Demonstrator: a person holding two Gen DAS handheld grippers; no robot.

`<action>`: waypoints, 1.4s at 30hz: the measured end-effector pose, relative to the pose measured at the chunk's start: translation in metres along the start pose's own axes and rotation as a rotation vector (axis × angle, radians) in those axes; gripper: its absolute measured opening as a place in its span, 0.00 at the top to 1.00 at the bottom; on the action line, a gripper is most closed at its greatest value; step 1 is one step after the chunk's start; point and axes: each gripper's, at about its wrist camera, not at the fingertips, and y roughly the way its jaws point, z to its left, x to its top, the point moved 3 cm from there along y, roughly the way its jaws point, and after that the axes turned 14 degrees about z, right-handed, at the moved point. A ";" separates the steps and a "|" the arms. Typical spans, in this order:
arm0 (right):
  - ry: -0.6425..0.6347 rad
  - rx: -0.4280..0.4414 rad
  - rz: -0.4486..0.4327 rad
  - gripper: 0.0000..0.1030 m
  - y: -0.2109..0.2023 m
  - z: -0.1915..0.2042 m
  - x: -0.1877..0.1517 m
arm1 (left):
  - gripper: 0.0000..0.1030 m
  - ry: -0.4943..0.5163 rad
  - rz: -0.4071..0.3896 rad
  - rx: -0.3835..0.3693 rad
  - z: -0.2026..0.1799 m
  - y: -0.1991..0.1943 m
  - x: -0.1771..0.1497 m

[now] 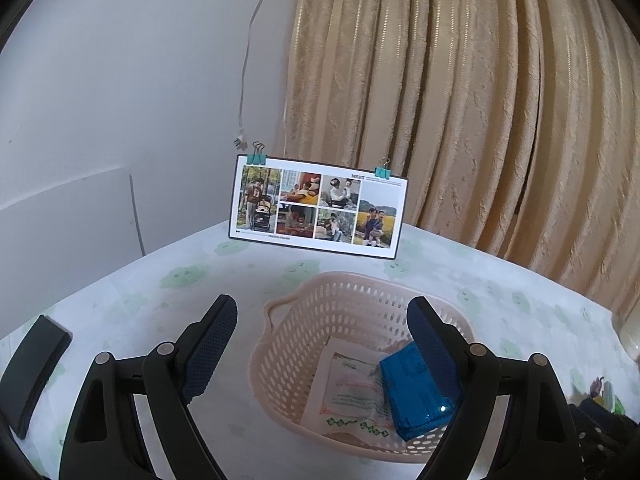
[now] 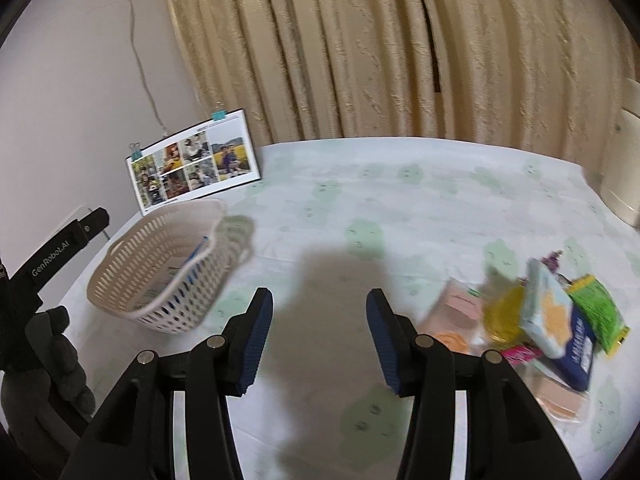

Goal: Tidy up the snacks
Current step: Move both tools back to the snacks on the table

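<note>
One pink basket (image 1: 320,312) sits low and centre in the left wrist view, holding two items: a white packet (image 1: 352,384) and a blue packet (image 1: 412,392) lying on it. The left gripper (image 1: 322,320) hangs above it, fingers spread, empty. In the right wrist view, a blurred snack pile (image 2: 552,320) lies lower right, uncountable; the right gripper (image 2: 320,312) gapes empty over the tablecloth (image 2: 400,200). One photo card (image 1: 316,206) stands behind, with two clips.

1. A pale pink perforated basket (image 1: 320,320) sits on the patterned tablecloth, holding a white snack packet (image 1: 352,392) lying flat and a blue packet (image 1: 416,392) propped on it.
2. A loose pile of snack packets (image 2: 552,320), green, yellow, pink and navy, lies well apart from the basket.
</note>
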 end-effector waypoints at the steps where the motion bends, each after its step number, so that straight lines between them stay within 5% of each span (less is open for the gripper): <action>1: 0.009 -0.008 0.000 0.54 -0.002 -0.005 -0.002 | 0.15 0.005 0.000 -0.001 -0.001 0.000 0.000; 9: 0.101 -0.074 -0.010 0.47 -0.019 -0.057 -0.018 | 0.14 0.042 -0.006 -0.012 -0.011 -0.001 -0.004; 14: 0.170 -0.124 -0.016 0.29 -0.030 -0.097 -0.030 | 0.11 0.070 -0.011 -0.030 -0.019 -0.003 -0.007; 36: 0.259 -0.234 0.025 0.29 -0.052 -0.190 -0.059 | 0.07 0.273 -0.082 -0.136 -0.084 -0.044 -0.033; 42: 0.242 -0.280 0.057 0.29 -0.047 -0.215 -0.051 | 0.05 0.358 0.014 -0.256 -0.120 -0.045 -0.049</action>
